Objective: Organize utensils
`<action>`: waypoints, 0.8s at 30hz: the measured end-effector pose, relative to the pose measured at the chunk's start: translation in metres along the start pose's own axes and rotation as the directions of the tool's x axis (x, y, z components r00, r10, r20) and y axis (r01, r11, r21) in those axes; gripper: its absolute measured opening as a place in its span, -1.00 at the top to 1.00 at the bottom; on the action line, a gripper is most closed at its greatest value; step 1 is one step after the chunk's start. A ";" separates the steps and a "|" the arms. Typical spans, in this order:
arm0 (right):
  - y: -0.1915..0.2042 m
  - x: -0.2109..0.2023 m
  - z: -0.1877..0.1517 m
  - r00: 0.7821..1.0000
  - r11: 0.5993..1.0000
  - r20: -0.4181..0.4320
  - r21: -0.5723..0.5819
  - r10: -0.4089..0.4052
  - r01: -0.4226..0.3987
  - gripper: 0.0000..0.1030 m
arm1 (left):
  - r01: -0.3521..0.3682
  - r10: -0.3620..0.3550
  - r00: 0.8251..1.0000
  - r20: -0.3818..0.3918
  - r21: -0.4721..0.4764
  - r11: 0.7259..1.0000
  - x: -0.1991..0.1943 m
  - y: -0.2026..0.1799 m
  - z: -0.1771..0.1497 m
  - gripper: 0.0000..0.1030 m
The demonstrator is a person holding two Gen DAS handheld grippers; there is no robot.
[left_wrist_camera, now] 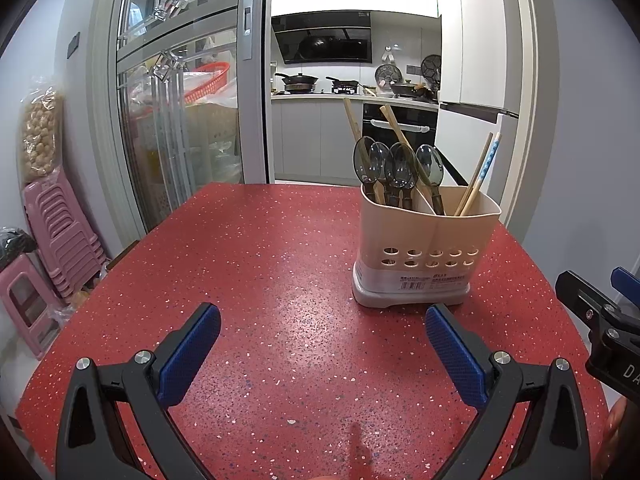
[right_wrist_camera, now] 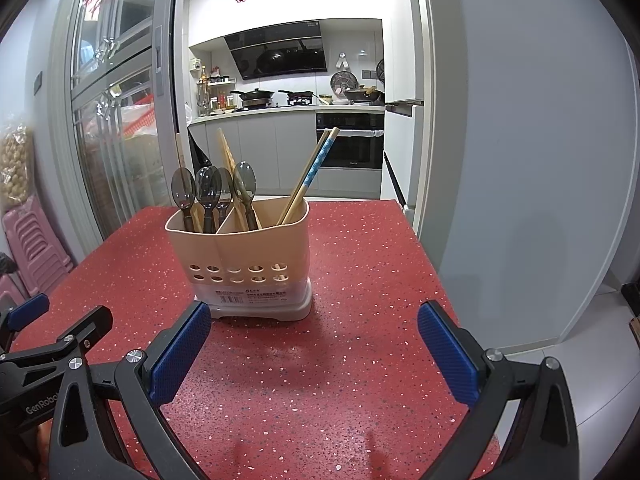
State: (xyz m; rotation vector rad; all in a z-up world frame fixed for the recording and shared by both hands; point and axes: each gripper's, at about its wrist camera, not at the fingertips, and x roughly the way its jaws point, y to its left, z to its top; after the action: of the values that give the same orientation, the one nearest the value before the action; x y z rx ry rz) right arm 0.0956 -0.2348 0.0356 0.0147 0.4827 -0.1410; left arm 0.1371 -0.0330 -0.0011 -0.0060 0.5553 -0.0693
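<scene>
A beige two-compartment utensil holder (left_wrist_camera: 424,248) (right_wrist_camera: 244,256) stands on the red speckled table (left_wrist_camera: 260,280) (right_wrist_camera: 360,280). Several dark translucent spoons (left_wrist_camera: 394,168) (right_wrist_camera: 208,192) stand in it, most in the left compartment, with wooden chopsticks (left_wrist_camera: 476,176) (right_wrist_camera: 308,176) in the right one and more leaning among the spoons. My left gripper (left_wrist_camera: 322,316) is open and empty, low over the table, in front and to the left of the holder. My right gripper (right_wrist_camera: 314,316) is open and empty, just in front and to the right of it.
The right gripper shows at the right edge of the left wrist view (left_wrist_camera: 592,312); the left gripper shows at the left edge of the right wrist view (right_wrist_camera: 52,340). Pink stacked stools (left_wrist_camera: 52,248) stand left of the table. A glass sliding door (left_wrist_camera: 176,100) and kitchen lie beyond.
</scene>
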 end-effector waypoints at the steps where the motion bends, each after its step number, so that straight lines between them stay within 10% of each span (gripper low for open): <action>1: 0.000 0.000 0.000 1.000 1.000 -0.001 0.000 0.000 0.000 -0.99 | 0.001 -0.001 1.000 0.000 -0.001 1.000 0.000 0.000 0.000 -1.00; 24: 0.000 0.004 -0.001 1.000 1.000 -0.007 0.001 0.003 -0.003 -0.99 | 0.004 -0.004 1.000 -0.009 0.000 1.000 0.004 0.001 -0.003 -1.00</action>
State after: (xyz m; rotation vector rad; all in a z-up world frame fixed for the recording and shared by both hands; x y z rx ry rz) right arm 0.0985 -0.2355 0.0334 0.0165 0.4896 -0.1383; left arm 0.1388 -0.0326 -0.0052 -0.0066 0.5640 -0.0729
